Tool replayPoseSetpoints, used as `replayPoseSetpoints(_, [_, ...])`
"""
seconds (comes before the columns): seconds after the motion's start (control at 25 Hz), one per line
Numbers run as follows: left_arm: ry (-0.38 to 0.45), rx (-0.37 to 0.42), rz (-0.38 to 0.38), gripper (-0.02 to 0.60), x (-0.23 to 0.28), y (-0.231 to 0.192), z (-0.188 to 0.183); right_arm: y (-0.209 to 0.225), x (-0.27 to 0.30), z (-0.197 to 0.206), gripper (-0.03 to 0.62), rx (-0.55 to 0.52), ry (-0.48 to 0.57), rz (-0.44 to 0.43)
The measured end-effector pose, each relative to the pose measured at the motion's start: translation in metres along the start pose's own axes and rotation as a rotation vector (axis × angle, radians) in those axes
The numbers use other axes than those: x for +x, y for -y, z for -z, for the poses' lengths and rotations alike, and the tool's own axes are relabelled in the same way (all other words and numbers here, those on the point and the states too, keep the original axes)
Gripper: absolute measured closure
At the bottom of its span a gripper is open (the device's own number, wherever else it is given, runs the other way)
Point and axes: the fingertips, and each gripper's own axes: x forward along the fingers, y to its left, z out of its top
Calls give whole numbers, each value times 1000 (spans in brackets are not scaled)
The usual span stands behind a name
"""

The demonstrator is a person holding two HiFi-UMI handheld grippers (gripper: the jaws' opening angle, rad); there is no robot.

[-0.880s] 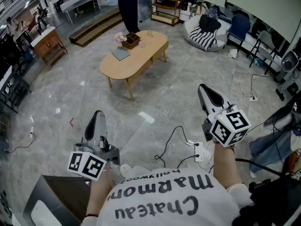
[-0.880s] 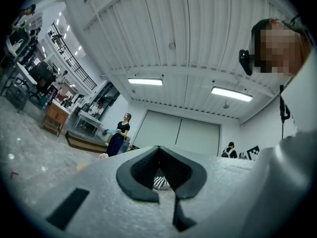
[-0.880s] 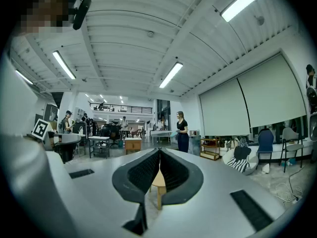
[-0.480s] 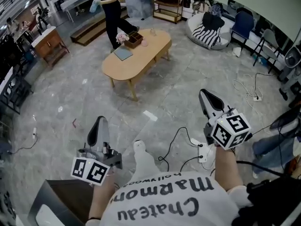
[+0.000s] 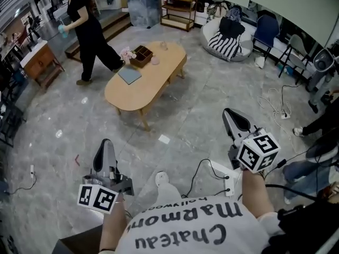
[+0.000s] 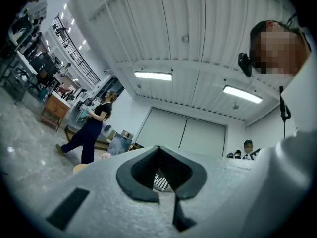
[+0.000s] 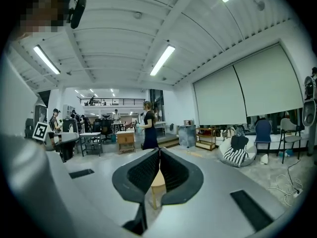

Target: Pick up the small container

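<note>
Both grippers clenched and empty, far from the table

The left gripper (image 5: 105, 145) at 7 o'clock and the right gripper (image 5: 231, 115) at 4 o'clock have jaws pressed together on nothing. The small container (image 5: 163, 46) stands on the oval table (image 5: 158, 74) at 11 o'clock, well apart from both.

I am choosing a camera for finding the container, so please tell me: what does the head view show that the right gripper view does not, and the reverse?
Only the head view: both grippers from above, the left gripper and the right gripper, plus the brown box and small items on the table top. Only the right gripper view: the ceiling lights, and its own jaws closed together with nothing held. Both: the oval wooden table, the person in black and the striped beanbag.
</note>
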Motion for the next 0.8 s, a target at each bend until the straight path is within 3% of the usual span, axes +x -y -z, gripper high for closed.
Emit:
replayPoseSetpoints(0.2, [12,29,41,568,79,-47,-32,2,84,-44,579,12,51,11])
replayPoseSetpoints(0.4, [10,115,101,568,145,-83,-58,2,152,-76,577,0,109,26])
replayPoseSetpoints(0.48, [-12,129,111,568,164,-98,-56,2,175,-73,577,-5,99,33])
replayPoseSetpoints(0.64, [-65,84,100,568,195,-129,-41,7,202,-61,577,-50,36,65])
replayPoseSetpoints(0.8, [-148,81,83,568,217,-149,-16,23,225,-44,577,-9,-11,83])
